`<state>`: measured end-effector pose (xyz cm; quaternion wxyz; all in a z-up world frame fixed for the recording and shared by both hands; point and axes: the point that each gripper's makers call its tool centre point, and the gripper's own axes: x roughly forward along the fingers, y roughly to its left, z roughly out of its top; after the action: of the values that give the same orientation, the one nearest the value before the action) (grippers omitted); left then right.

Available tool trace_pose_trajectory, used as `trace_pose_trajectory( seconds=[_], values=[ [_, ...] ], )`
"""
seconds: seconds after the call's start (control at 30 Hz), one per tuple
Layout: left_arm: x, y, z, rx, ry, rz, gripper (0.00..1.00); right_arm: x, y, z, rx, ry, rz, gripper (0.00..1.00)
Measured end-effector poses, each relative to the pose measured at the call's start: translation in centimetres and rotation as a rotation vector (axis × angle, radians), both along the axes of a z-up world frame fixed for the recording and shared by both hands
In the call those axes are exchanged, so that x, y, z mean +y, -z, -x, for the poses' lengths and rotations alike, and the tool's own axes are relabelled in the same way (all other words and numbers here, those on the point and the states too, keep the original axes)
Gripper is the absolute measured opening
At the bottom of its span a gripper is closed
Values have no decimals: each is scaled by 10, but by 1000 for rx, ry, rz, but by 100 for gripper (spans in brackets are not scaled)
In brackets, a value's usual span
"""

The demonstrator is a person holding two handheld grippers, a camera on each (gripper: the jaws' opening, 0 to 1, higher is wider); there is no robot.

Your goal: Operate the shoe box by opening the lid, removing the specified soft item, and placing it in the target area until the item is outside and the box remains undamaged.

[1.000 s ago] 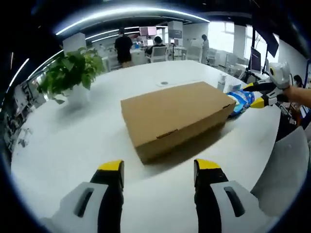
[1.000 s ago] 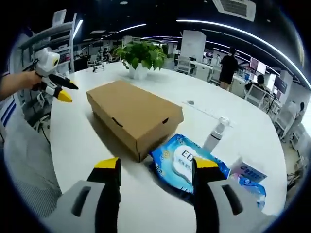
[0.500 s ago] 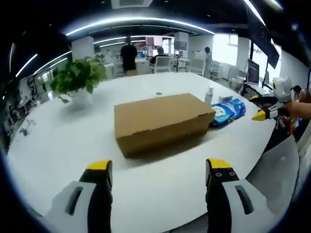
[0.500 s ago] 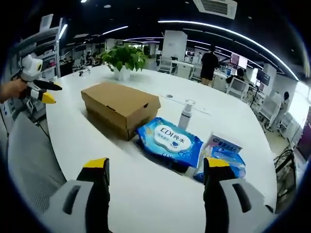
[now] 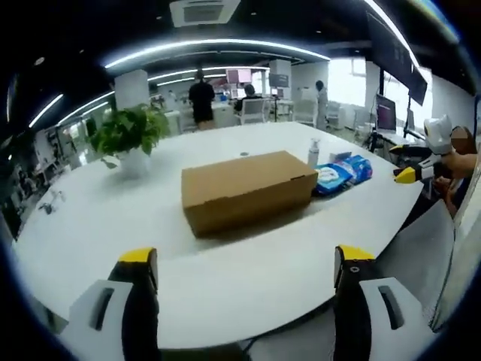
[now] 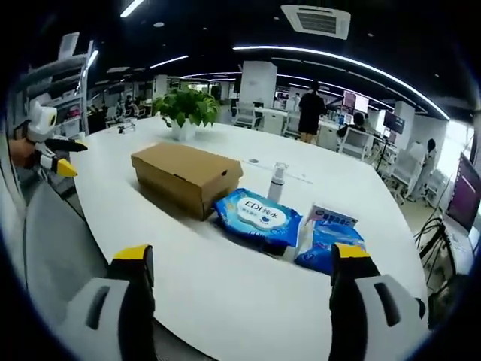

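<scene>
A: Where is the box?

B: The plain brown cardboard shoe box (image 5: 248, 188) sits with its lid shut, near the middle of the big white round-edged bench (image 5: 225, 271). In the right gripper view the same box (image 6: 184, 177) lies left of centre.

A: And around it?

B: Just beside one short end lies a blue and white soft pack of wet wipes (image 6: 259, 218), close to the box; I cannot tell if they touch. Beyond that is a smaller blue packet (image 6: 331, 241), and behind the wipes stands a small clear spray bottle (image 6: 276, 183), upright. On the far side of the box a leafy green plant in a white pot (image 5: 131, 139) stands well apart from it.

A: The claws?

B: The left claw (image 5: 244, 263) has its yellow-tipped jaws spread wide, nothing between them, hanging over the near edge of the bench. The right claw (image 6: 240, 263) is likewise wide open and holds nothing. Each one is well short of the box.

A: Does one see the other?

B: Yes. The right claw appears at the right of the left gripper view (image 5: 417, 162), held in a hand; the left claw at the left of the right gripper view (image 6: 52, 154).

A: Anyone else?

B: People stand and sit at desks in the office beyond.
</scene>
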<state>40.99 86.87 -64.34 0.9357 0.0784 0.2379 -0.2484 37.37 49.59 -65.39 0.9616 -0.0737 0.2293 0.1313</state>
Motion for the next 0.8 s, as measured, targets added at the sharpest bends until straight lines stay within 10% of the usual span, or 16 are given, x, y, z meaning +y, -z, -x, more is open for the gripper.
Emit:
trace_pose_trajectory(
  seconds=[0.8],
  values=[
    [-12, 1, -8, -12, 38, -17, 100, -4, 5, 12, 4, 37, 0, 93]
  ],
)
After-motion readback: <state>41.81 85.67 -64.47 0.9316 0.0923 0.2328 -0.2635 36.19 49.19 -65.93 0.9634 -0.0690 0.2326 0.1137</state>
